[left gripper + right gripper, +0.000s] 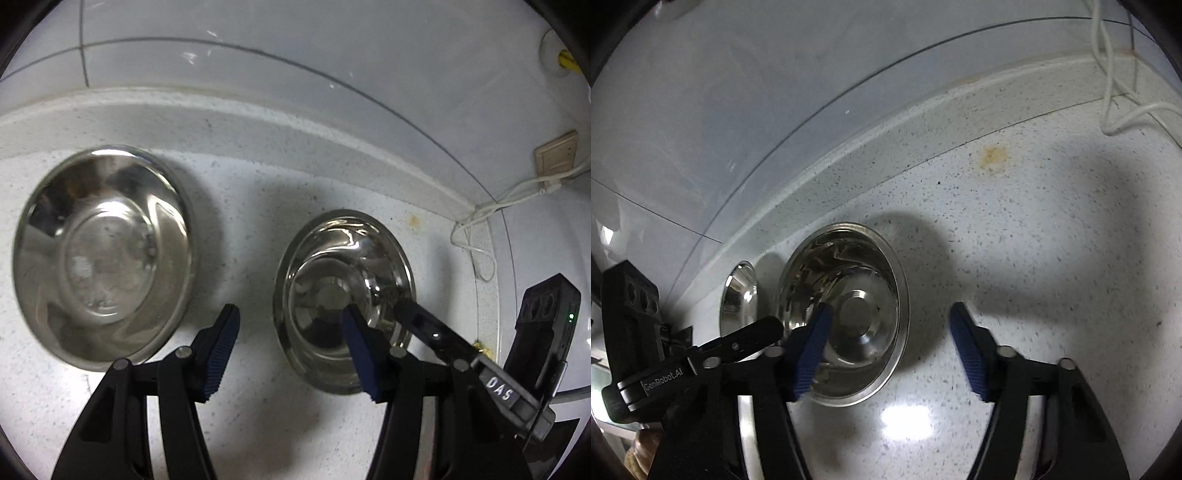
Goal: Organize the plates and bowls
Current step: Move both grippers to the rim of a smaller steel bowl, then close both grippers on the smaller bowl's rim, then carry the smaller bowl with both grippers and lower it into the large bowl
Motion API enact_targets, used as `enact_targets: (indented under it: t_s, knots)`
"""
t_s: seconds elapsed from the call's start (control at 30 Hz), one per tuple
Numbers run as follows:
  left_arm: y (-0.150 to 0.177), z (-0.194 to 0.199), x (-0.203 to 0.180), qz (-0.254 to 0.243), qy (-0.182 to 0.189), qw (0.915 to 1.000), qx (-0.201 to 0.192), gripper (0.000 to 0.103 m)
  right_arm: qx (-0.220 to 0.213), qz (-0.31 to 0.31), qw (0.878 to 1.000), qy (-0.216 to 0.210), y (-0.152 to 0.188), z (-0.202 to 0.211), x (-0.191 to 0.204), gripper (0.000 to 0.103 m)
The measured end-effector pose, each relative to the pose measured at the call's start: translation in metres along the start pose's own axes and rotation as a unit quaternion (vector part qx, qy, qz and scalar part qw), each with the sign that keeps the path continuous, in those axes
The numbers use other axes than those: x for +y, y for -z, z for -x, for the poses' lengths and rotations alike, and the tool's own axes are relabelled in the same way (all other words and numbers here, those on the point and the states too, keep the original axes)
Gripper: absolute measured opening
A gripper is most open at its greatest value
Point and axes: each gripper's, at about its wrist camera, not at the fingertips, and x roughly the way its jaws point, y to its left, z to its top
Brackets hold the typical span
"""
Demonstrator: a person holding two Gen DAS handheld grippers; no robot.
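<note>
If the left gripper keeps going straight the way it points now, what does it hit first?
Most likely the near rim of the smaller steel bowl: the left gripper is open and straddles that edge, one finger over the bowl, one over the countertop. Depth is unclear.

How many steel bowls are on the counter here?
2. The larger bowl sits at the left; the smaller bowl stands apart to its right, between both grippers. Any outside these views would be unseen.
</note>
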Motion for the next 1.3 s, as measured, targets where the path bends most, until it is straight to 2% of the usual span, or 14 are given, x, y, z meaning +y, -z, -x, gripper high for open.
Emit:
enact_targets:
  t_s: [0.03,0.1,0.13,0.17,0.2,0.27,0.43,0.57,0.7,0.87,1.0,1.1,1.3]
  knots:
    - [0.0,-0.005,0.0,-0.003,0.003,1.0,0.003,0.051,0.001,0.004,1.0,0.003,0.001,-0.003,0.0,0.042]
    - [-0.001,-0.014,-0.001,-0.012,0.009,0.9998,0.011,0.037,0.003,0.012,1.0,0.008,0.0,-0.01,0.002,0.026]
    - [-0.001,-0.017,-0.002,-0.016,0.008,0.9998,0.01,0.033,0.005,0.013,1.0,0.008,0.0,-0.013,0.002,0.021]
    - [-0.002,-0.02,-0.001,-0.019,0.009,0.9997,0.011,0.021,0.007,0.013,1.0,0.011,0.001,-0.016,0.002,0.013]
    - [-0.003,-0.021,0.0,-0.017,0.01,0.9997,0.014,0.015,0.008,0.014,1.0,0.016,0.001,-0.018,0.002,0.009]
    - [-0.005,-0.022,0.006,-0.009,0.018,0.9997,0.017,0.008,0.006,0.015,1.0,0.022,0.002,-0.018,0.002,0.009]
    - [-0.001,0.006,0.01,-0.021,0.036,0.9991,0.01,0.007,-0.009,0.023,0.999,0.029,0.008,0.003,0.011,0.009]
    - [0.009,0.045,0.004,-0.029,0.057,0.9979,0.001,0.007,-0.028,0.036,0.999,0.026,0.02,0.043,0.029,0.009]
    - [0.033,0.09,0.006,-0.033,0.083,0.996,0.0,0.007,-0.04,0.048,0.998,0.023,0.043,0.084,0.049,0.009]
    - [0.079,0.144,0.011,-0.051,0.114,0.9922,0.007,0.007,-0.047,0.062,0.997,0.023,0.096,0.136,0.071,0.009]
    - [0.128,0.179,0.027,-0.064,0.133,0.9887,0.028,0.007,-0.037,0.068,0.997,0.013,0.146,0.161,0.08,0.01]
    - [0.162,0.197,0.05,-0.068,0.127,0.9887,0.04,0.007,-0.018,0.076,0.997,0.004,0.188,0.162,0.094,0.01]
    - [0.222,0.203,0.094,-0.063,0.122,0.9878,0.073,0.007,0.023,0.078,0.996,-0.022,0.258,0.147,0.107,0.01]
